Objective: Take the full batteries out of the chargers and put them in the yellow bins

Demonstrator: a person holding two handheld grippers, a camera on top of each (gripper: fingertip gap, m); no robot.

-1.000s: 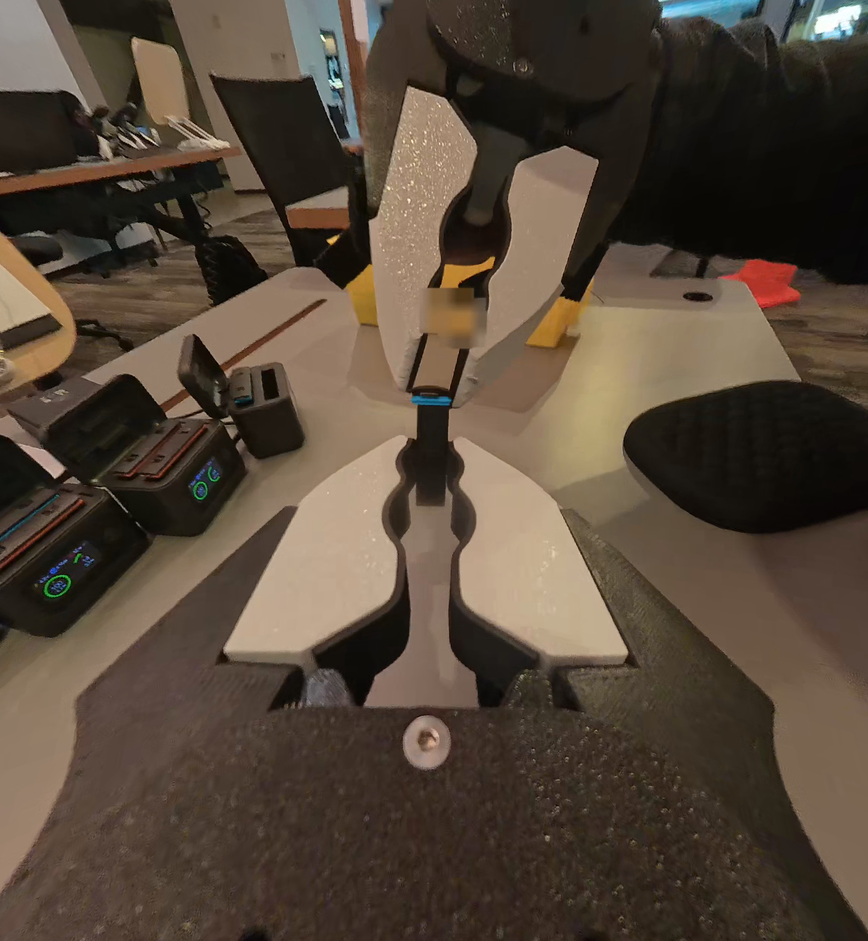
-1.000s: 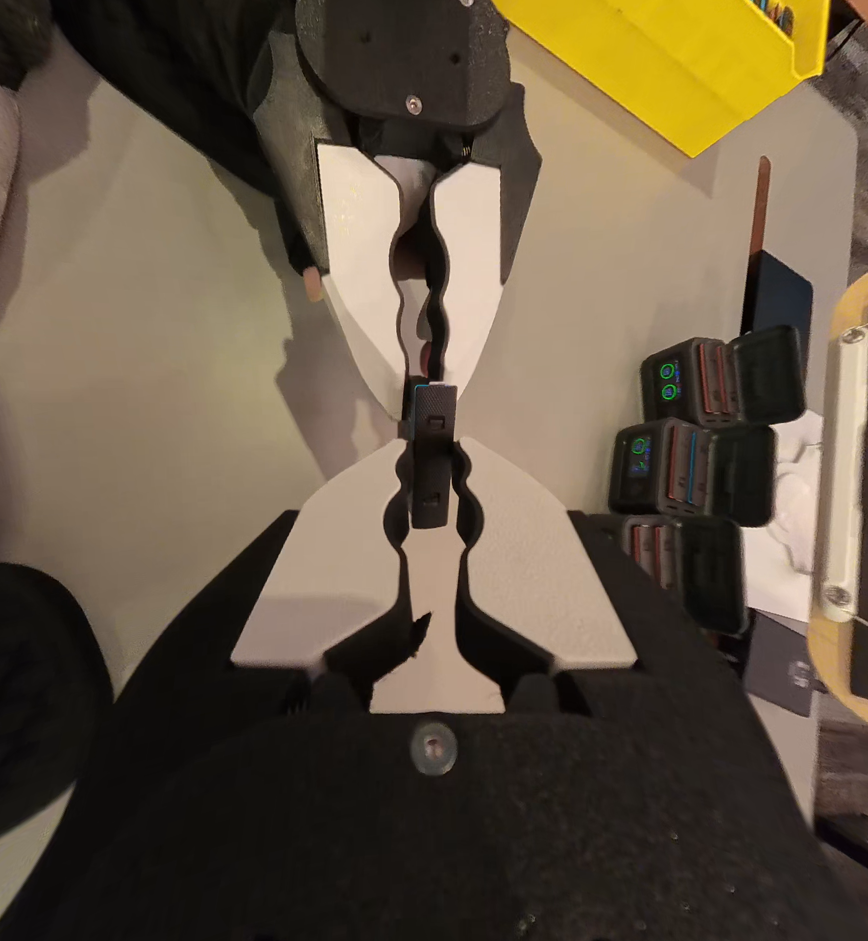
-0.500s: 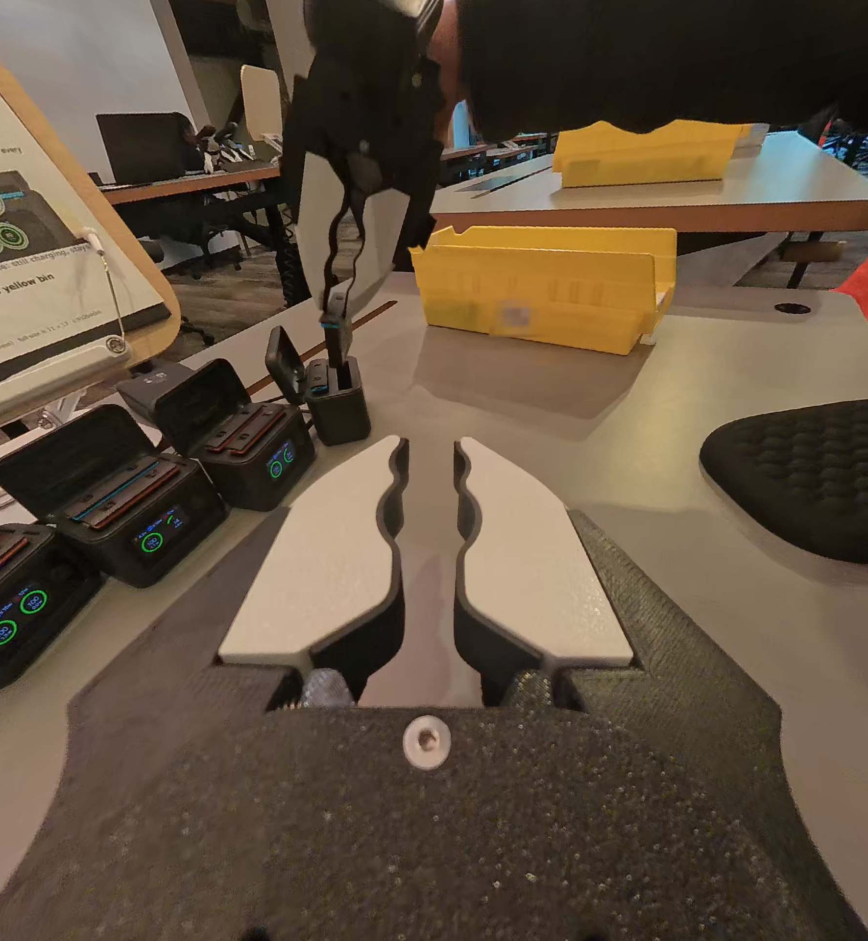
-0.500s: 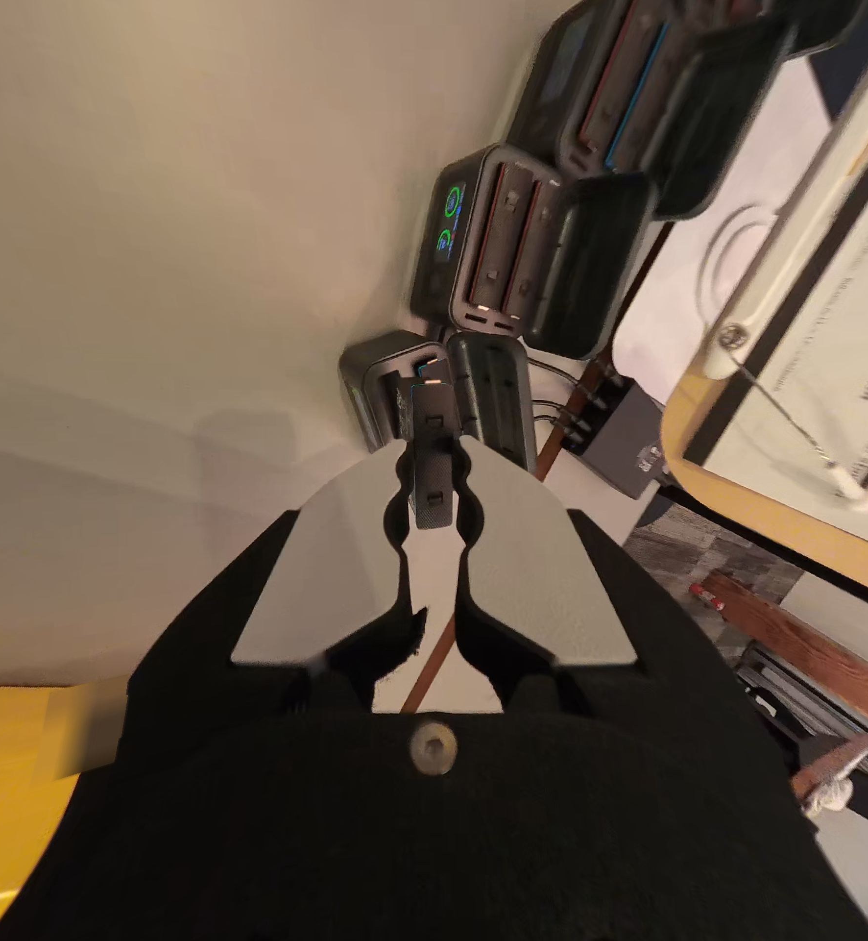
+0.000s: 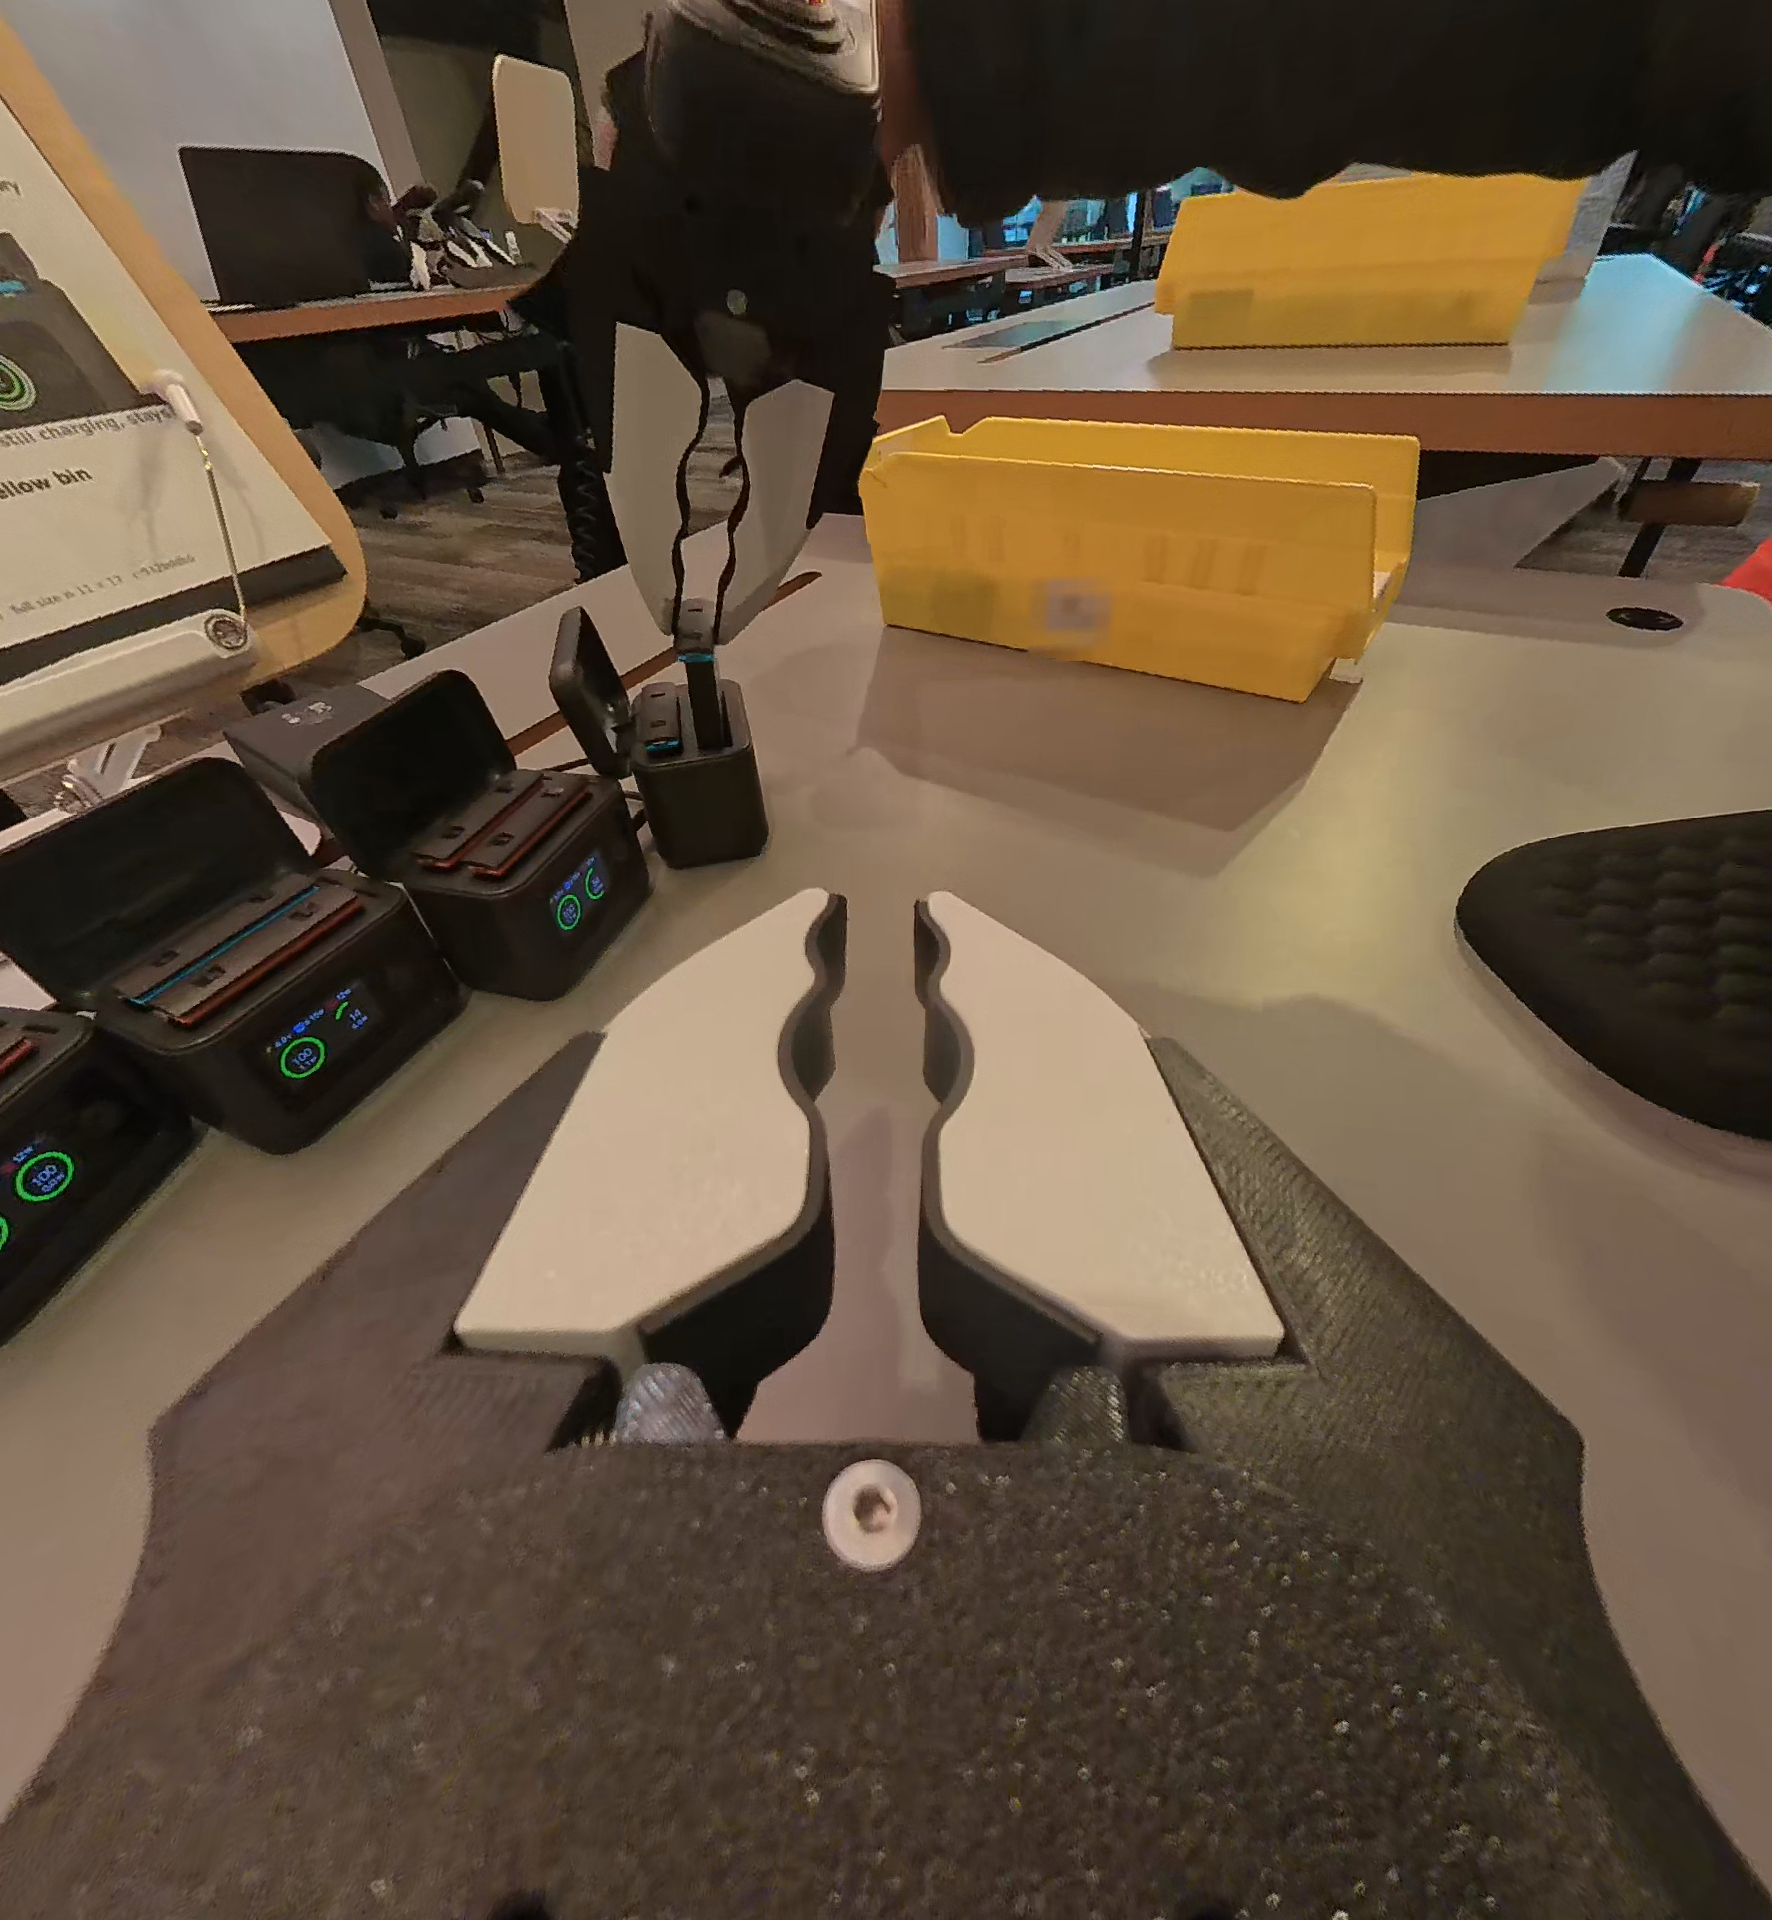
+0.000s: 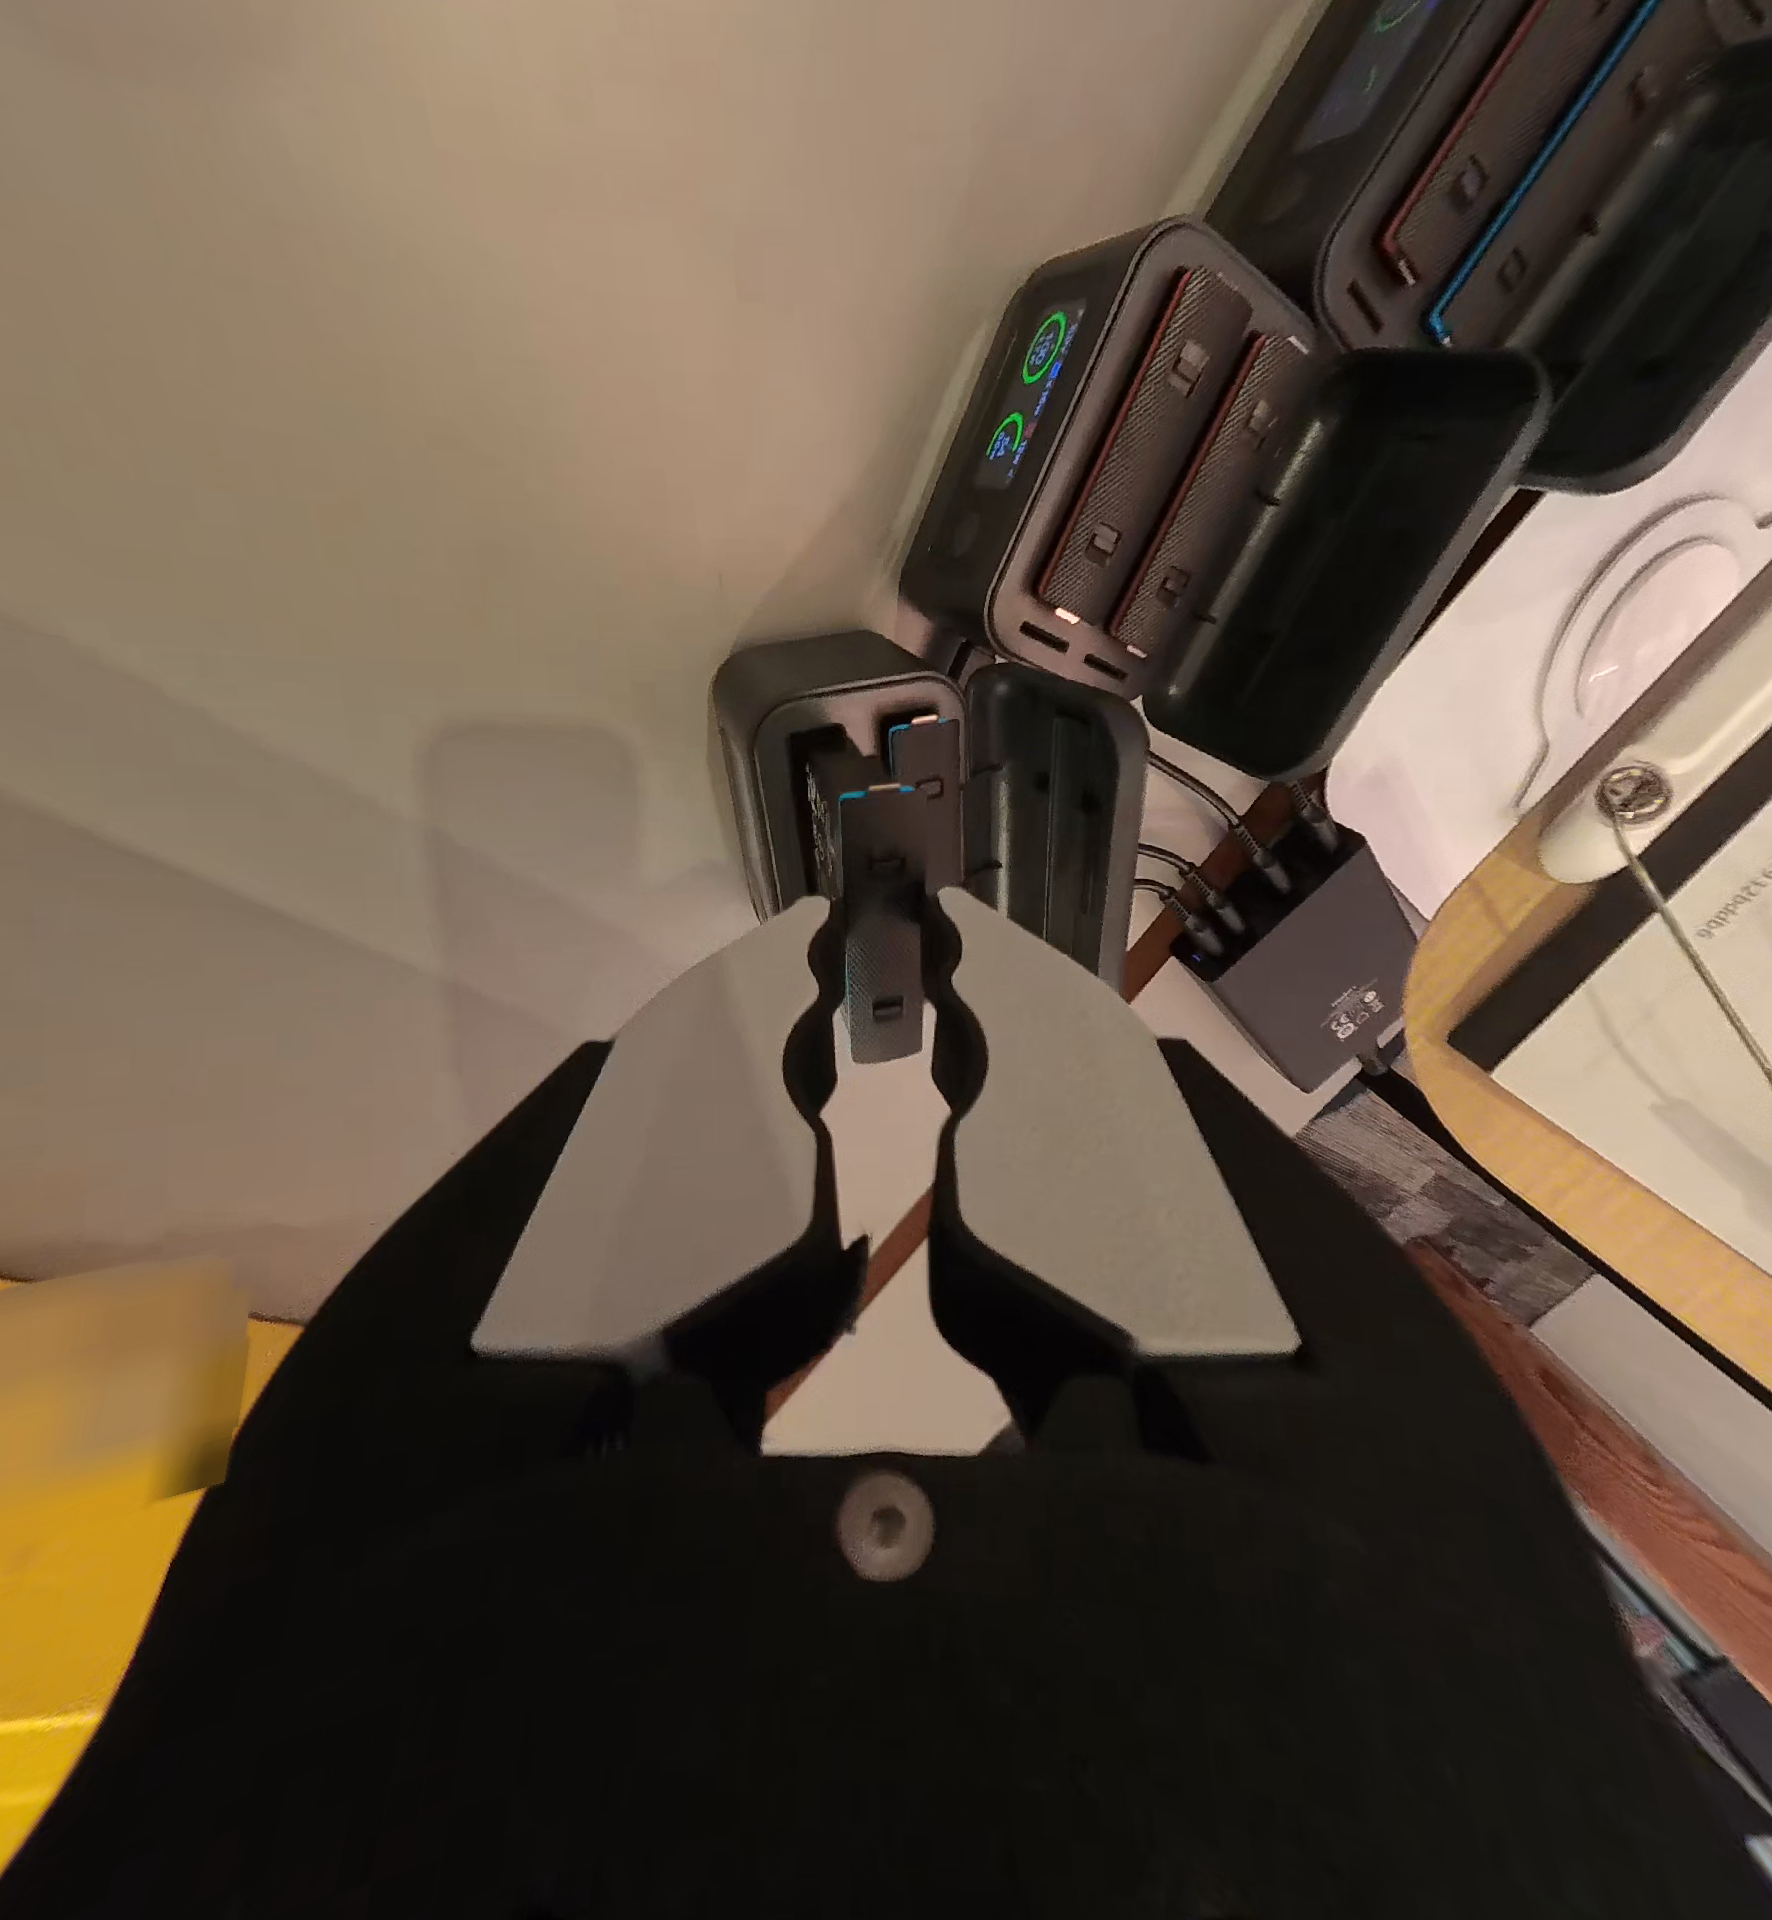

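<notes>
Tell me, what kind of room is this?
Probably an office or lab workroom: long desks with office chairs behind, battery chargers lined up on a grey table, and yellow bins for sorting.

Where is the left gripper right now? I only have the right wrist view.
Observer: The left gripper is open and empty, over the table.
Operator: How deep is my battery sitting?
Observer: From the side, the battery stands upright with its lower part in the small charger; the right gripper pinches its top.
Operator: And the bin?
Observer: The yellow bin sits on the table beyond that charger, to its right.
</notes>
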